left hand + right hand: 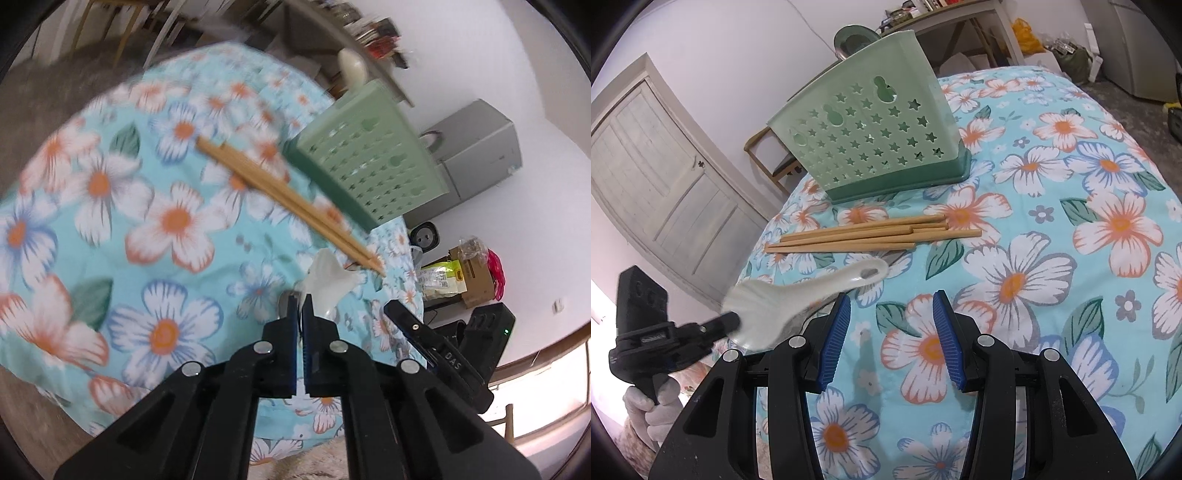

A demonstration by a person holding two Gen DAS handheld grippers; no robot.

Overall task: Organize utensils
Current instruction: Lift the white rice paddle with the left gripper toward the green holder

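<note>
My left gripper [300, 303] is shut on the bowl end of a white ceramic spoon [328, 280] and holds it above the cloth; it also shows in the right wrist view [727, 323] with the spoon [798, 295] sticking out toward the chopsticks. Several wooden chopsticks [871, 234] lie side by side on the floral cloth in front of a green utensil holder [871, 136] with star holes; they also show in the left wrist view [288, 201], beside the holder [369, 155]. My right gripper [891, 332] is open and empty over the cloth, near the chopsticks.
The table is covered by a light blue floral cloth [1052, 221]. A white door [653, 177] and a wooden chair [768, 158] stand behind the holder. A grey cabinet [480, 147] and boxes [469, 277] stand by the wall beyond the table edge.
</note>
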